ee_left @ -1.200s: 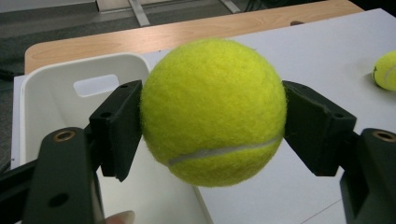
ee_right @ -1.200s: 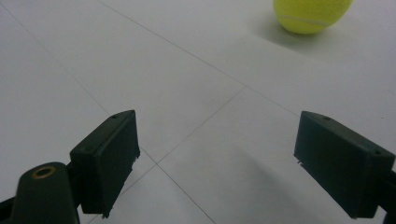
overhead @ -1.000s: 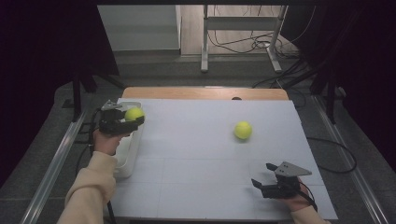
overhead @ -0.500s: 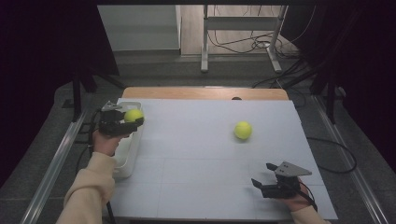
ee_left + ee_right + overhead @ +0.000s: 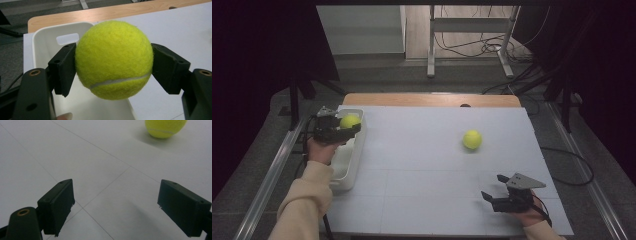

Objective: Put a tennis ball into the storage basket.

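The left gripper is raised above the far end of a white bin, and its jaws are clamped on a yellow tennis ball from both sides. The left forearm, in a cream sleeve, reaches forward to it. The right gripper rests low near the table, with its jaws spread wide and nothing between them. A second tennis ball lies on the table well ahead of this gripper, apart from it.

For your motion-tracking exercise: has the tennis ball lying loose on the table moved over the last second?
No. The loose tennis ball sits at the same spot relative to the table's far edge and right edge in the high view.
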The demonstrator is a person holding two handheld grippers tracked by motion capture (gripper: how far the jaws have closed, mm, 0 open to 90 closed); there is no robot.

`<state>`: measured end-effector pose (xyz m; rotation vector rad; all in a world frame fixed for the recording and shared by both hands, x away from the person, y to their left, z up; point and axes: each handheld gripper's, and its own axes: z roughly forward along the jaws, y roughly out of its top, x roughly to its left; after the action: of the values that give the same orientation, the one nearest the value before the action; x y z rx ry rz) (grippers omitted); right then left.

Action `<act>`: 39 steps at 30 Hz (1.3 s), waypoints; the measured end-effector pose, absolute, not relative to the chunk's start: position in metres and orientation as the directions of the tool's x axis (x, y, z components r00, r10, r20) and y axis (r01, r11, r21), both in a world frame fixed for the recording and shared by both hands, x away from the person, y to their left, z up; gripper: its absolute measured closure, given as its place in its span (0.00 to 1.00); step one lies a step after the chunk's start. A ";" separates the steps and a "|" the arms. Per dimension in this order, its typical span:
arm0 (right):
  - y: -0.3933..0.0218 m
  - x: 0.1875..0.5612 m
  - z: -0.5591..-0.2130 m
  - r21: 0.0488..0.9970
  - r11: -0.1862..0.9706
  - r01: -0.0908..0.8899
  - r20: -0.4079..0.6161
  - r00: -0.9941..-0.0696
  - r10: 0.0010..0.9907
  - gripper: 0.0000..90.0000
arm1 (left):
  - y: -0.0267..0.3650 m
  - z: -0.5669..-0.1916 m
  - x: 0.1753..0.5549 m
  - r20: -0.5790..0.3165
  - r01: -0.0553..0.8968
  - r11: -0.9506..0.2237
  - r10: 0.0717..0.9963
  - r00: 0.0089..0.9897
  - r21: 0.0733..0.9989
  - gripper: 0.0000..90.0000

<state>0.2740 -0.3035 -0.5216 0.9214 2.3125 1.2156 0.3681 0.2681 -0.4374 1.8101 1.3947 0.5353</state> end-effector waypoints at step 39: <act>-0.304 0.274 -0.522 0.828 0.415 0.377 -0.021 -0.719 0.695 0.16 | 0.278 -0.454 0.407 -0.066 0.758 -0.161 0.963 0.260 0.632 0.29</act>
<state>0.2742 -0.3037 -0.5218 0.9204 2.3135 1.2156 0.4072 0.2781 -0.4544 1.9795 1.5540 0.4808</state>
